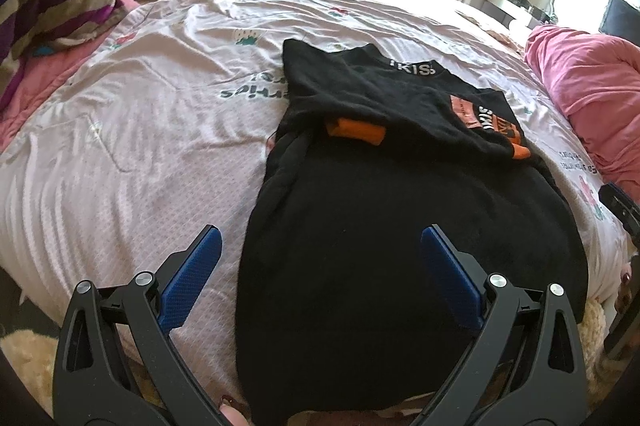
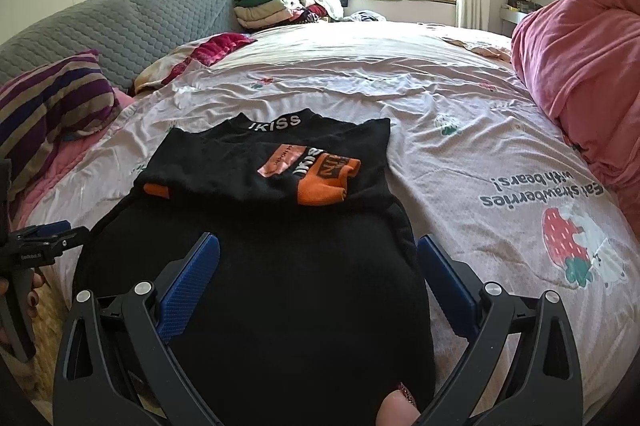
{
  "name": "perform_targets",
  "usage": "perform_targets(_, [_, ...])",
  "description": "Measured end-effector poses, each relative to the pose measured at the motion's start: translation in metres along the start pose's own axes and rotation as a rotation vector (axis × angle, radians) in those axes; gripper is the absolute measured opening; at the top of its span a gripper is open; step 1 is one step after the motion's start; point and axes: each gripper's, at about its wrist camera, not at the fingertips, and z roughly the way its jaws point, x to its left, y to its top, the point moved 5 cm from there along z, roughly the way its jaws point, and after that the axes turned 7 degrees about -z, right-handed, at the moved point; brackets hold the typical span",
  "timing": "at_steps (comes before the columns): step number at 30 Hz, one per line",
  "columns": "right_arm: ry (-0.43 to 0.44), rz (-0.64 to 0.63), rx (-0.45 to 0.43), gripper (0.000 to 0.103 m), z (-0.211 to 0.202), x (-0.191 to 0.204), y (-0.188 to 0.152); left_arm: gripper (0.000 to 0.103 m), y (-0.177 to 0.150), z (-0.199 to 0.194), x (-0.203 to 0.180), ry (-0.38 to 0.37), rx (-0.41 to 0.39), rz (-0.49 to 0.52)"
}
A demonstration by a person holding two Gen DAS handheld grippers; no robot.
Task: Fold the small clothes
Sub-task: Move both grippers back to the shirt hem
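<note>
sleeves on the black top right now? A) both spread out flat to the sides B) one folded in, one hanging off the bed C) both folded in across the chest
C: both orange cuffs lie on the black top, inside its outline, in both views.

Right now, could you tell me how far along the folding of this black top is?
Done: both orange-cuffed sleeves lie folded across the black top, which is flat on the bed sheet. In hand: nothing; the left gripper and right gripper hover open near its hem. Left: folding the body up.
</note>
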Motion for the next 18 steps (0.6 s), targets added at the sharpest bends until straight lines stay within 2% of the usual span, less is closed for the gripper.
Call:
perform_targets(15, [-0.006,0.02,0.044,0.098,-0.007,-0.009,-0.027,0.093,-0.02,-0.007,0.027,0.034,0.038,-0.037])
perform_targets(18, [-0.01,0.018,0.056,0.098,-0.009,-0.01,-0.034,0.093,-0.025,-0.007,0.031,0.021,0.056,-0.041])
